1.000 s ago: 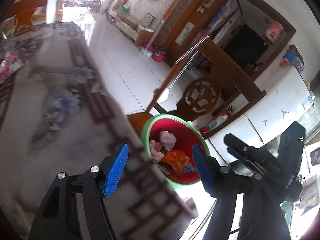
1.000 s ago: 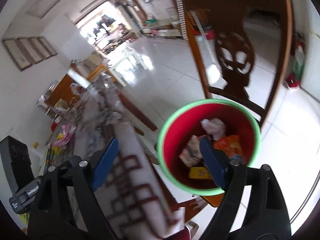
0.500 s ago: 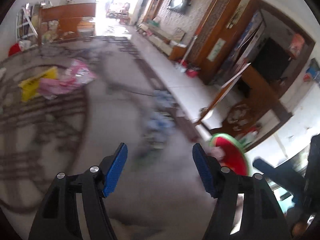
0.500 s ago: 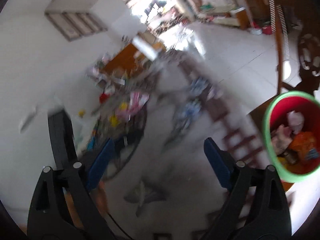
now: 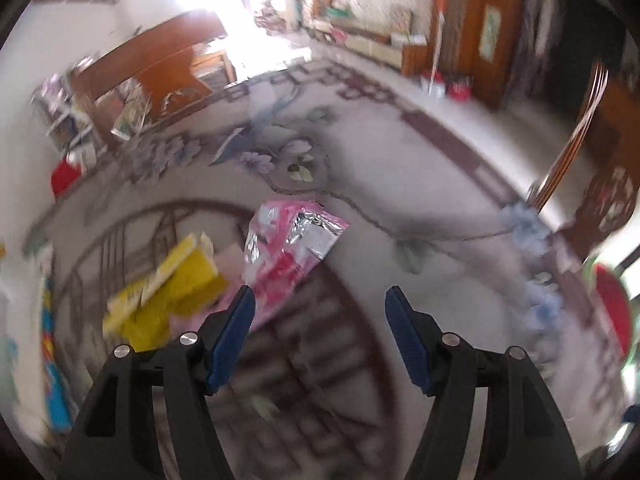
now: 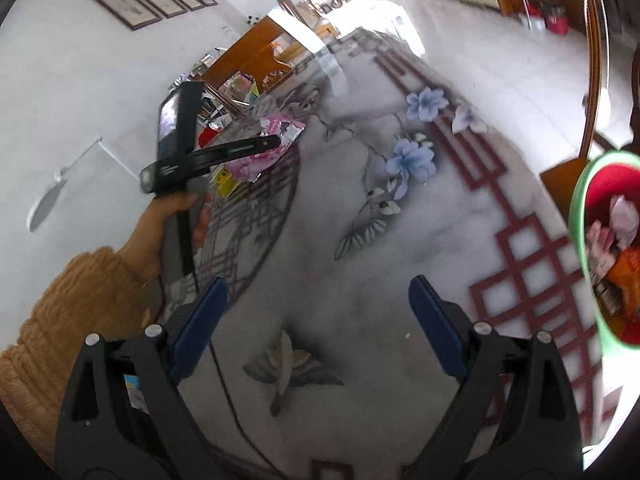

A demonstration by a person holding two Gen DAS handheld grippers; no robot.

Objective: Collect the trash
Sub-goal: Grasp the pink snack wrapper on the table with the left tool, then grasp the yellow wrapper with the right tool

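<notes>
Fingers of the left gripper (image 5: 318, 312) stand wide apart with nothing between them, low in the left wrist frame over the patterned counter (image 5: 420, 184). Its left finger (image 5: 230, 338) overlaps the lower edge of a pink wrapper (image 5: 290, 248) in the picture; whether they touch I cannot tell. Just left of the wrapper, touching it, lies a yellow packet (image 5: 168, 292). Both sit inside the dark ring pattern, left of centre, well apart from the counter's far edge. This frame is blurred, so finer detail is lost.

Fingers of the right gripper (image 6: 316, 316) are also spread wide and hold nothing, above a bare stretch of counter printed with blue flowers and a bird. In the right wrist frame the left hand (image 6: 160, 216), in a tan sleeve, holds the left gripper at upper left, over the wrapper and packet.

A green-rimmed red bin (image 6: 580, 208) shows at the right edge, beyond the counter's right side, with crumpled trash (image 6: 622, 216) inside. Between the wrapper and that side lies open counter. A wooden chair (image 6: 592, 60) stands at upper right on the white tiled floor (image 6: 480, 40).
</notes>
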